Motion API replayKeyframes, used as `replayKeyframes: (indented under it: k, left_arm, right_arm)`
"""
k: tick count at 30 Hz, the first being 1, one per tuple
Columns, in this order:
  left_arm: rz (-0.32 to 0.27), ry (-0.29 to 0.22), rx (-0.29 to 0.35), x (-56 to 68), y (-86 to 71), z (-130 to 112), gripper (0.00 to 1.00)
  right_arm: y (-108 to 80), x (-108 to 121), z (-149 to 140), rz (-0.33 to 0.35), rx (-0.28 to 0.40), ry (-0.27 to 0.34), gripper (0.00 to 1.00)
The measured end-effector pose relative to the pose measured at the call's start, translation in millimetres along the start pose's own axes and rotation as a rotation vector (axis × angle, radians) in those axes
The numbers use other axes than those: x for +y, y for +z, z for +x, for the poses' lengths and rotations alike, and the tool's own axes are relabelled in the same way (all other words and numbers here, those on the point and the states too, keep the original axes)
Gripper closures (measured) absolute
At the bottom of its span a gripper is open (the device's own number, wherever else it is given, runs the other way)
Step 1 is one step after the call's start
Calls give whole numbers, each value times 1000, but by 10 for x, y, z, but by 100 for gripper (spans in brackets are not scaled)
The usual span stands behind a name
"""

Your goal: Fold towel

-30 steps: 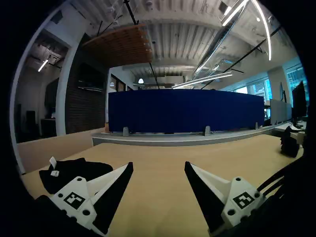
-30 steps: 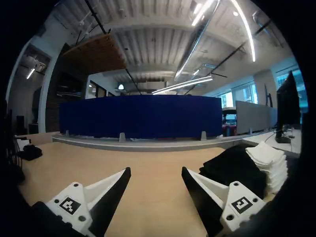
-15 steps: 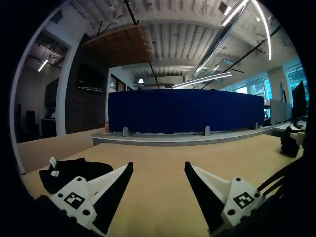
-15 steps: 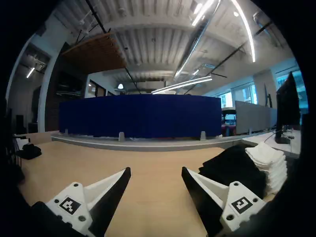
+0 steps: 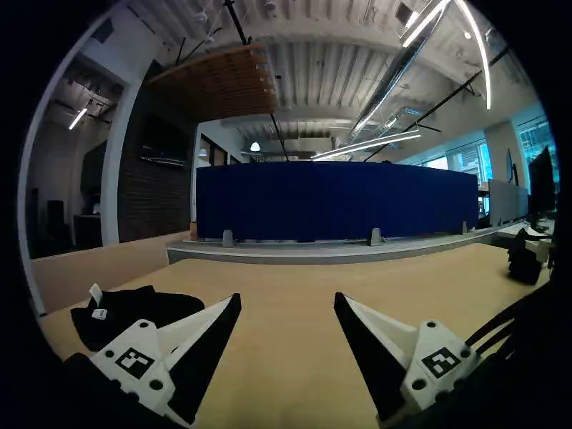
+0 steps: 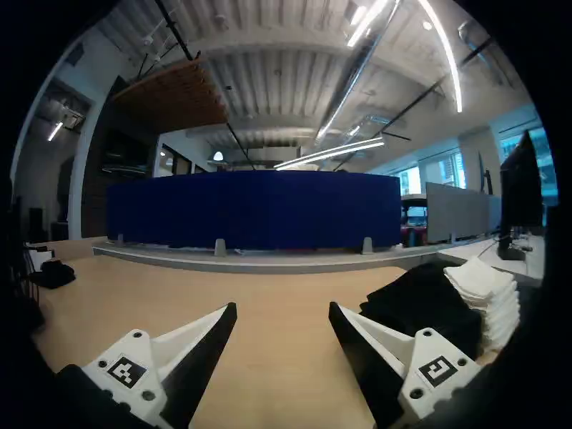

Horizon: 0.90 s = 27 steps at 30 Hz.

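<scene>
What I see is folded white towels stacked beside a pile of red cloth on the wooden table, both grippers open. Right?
Not quite: the pile of cloth beside the folded white towels is black, not red, as the right gripper view shows. The rest holds: both lie on the wooden table, and the left gripper and right gripper are open.

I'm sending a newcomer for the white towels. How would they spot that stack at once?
Start at the long wooden table before the blue partition. In the right gripper view, its right end holds a black cloth pile; the white towel stack sits beside it, the only white, neatly layered pile there.
</scene>
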<state>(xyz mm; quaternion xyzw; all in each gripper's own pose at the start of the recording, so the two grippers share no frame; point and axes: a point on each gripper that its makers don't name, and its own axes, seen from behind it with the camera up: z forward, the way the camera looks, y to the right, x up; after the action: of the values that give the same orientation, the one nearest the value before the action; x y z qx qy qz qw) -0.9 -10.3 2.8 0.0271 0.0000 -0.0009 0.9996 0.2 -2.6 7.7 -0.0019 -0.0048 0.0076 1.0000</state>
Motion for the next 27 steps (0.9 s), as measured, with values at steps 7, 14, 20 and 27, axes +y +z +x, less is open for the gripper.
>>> replayKeyframes:
  k: [7,14,20,27]
  left_arm:
    - [0,0,0,6,5,-1,3]
    - [0,0,0,8,-4,0,3]
    - [0,0,0,9,-1,1,3]
    - [0,0,0,11,2,5,3]
  right_arm:
    - [-2,-7,-8,0,0,0,0]
    - [-6,-3,-16,0,0,0,0]
    - [-25,-3,-17,0,0,0,0]
    - [-54,-10,-10,1,0,0,0]
